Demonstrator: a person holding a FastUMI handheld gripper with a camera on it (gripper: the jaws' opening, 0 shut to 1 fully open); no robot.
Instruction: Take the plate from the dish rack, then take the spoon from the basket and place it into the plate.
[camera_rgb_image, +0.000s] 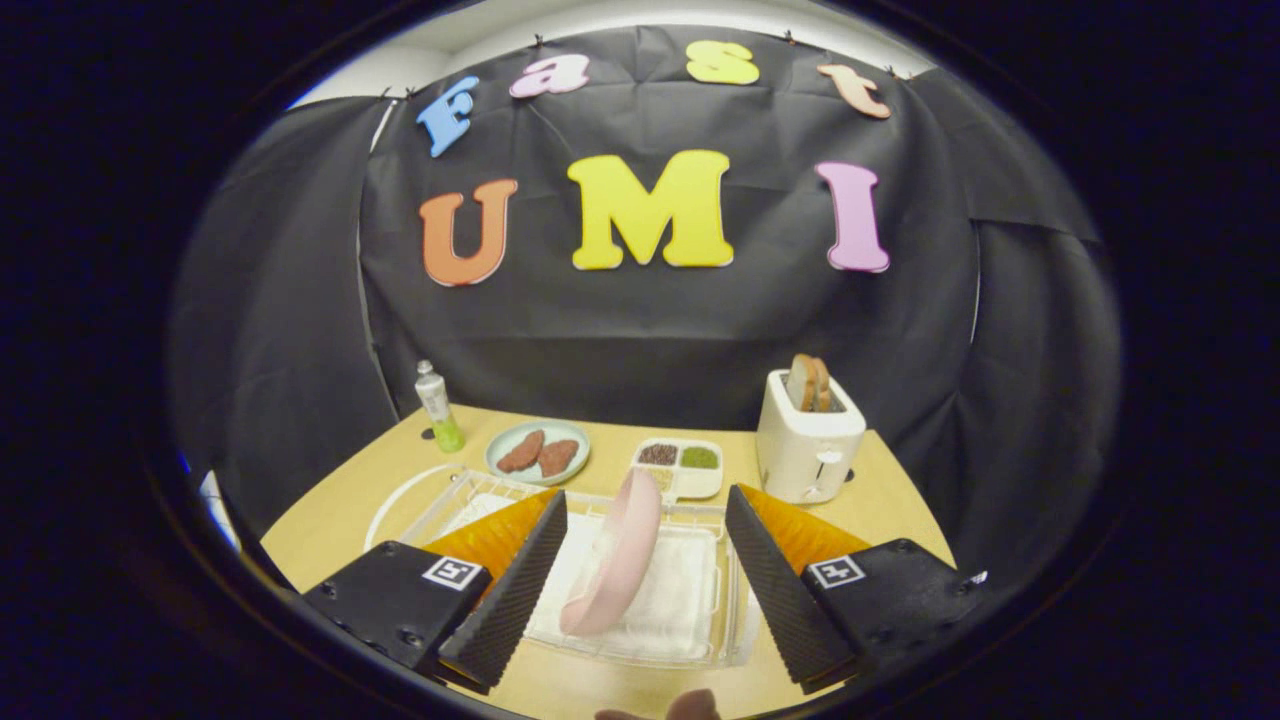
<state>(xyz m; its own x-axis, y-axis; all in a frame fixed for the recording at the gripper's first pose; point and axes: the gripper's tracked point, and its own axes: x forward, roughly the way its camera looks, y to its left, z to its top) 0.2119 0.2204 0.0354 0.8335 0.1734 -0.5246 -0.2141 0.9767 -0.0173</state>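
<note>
Tan tabletop (890, 520) w/ a clear dish rack (700, 640) just ahead. Your gripper (640, 580) fingers are spread wide, holding nothing. Btwn them, untouched, the pink plate (618, 560) stands on edge in the rack, pale, glossy, tilted slightly. Toaster (806, 445) sits beyond the right finger.

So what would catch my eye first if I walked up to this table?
Probably the pink plate standing on edge in the clear dish rack, right between the open tool's two ridged black fingers, which do not touch it. Beyond the rack, a white toaster with bread sticking out stands beside a small divided tray, a plate of brown food and a green bottle.
</note>
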